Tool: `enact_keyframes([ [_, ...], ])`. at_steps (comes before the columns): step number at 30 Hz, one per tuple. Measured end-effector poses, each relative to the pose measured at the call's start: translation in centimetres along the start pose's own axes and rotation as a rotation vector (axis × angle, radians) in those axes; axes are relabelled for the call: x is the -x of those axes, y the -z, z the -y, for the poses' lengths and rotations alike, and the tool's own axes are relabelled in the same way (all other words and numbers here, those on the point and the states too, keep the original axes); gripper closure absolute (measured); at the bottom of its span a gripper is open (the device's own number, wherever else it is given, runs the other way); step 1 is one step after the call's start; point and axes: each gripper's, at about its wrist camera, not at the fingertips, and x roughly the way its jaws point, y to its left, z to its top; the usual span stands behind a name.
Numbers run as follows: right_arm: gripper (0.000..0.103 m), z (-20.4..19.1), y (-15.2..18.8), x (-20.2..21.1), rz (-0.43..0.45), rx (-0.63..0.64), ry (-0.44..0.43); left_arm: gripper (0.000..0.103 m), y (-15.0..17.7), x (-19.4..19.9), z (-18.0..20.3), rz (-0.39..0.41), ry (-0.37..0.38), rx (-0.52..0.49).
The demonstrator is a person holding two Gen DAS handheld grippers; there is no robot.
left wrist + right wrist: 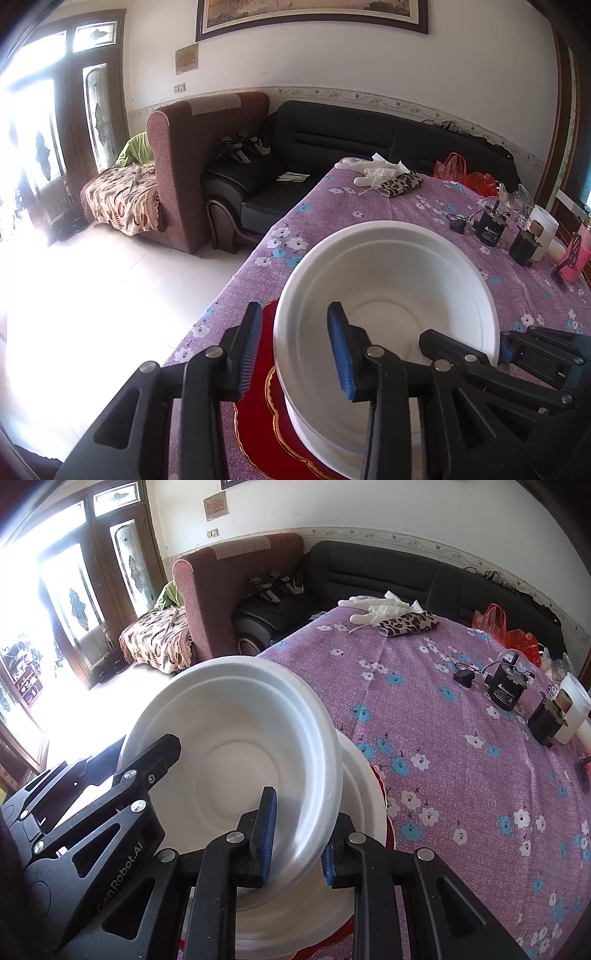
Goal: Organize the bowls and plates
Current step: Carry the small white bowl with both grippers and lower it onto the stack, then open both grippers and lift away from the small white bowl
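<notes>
The white foam bowl (384, 295) sits on a second white bowl (364, 805), both stacked over the red gold-edged plate (258, 417) near the edge of the purple flowered tabletop (461, 768). The left tongs (295, 350) straddle the top bowl's near wall, blue pads standing clear of it on either side, gripping nothing. The right tongs (297, 843) are clamped on that bowl's rim, one pad inside, one outside. Beyond the bowl lie a leopard-print pouch (400, 183) and a black cylinder (490, 227).
</notes>
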Motion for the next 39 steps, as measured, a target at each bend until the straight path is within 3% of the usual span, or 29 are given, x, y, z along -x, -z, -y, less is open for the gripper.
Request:
enact_keyframes([
  [7,0.079,0.0,-0.1,0.1,0.009,-0.017,-0.008,0.062,-0.3,0.6,-0.1,0.016,-0.003,-0.001],
  [10,0.074,0.3,-0.1,0.2,0.014,-0.035,-0.018,0.060,-0.3,0.7,-0.3,0.018,-0.008,0.004],
  [17,0.064,1.1,-0.3,0.7,0.042,-0.087,-0.046,0.034,-0.5,1.5,-1.8,0.035,-0.022,0.051],
  [24,0.060,1.4,-0.1,1.8,0.064,-0.127,-0.077,0.026,-0.6,2.6,-2.2,0.045,-0.033,0.061],
  [31,0.038,2.1,0.1,4.2,0.116,-0.160,-0.100,0.017,-0.2,4.1,-2.3,0.053,-0.044,0.077],
  [39,0.033,1.9,1.4,7.4,0.172,-0.129,-0.089,0.011,0.2,7.2,-1.3,0.117,-0.094,0.067],
])
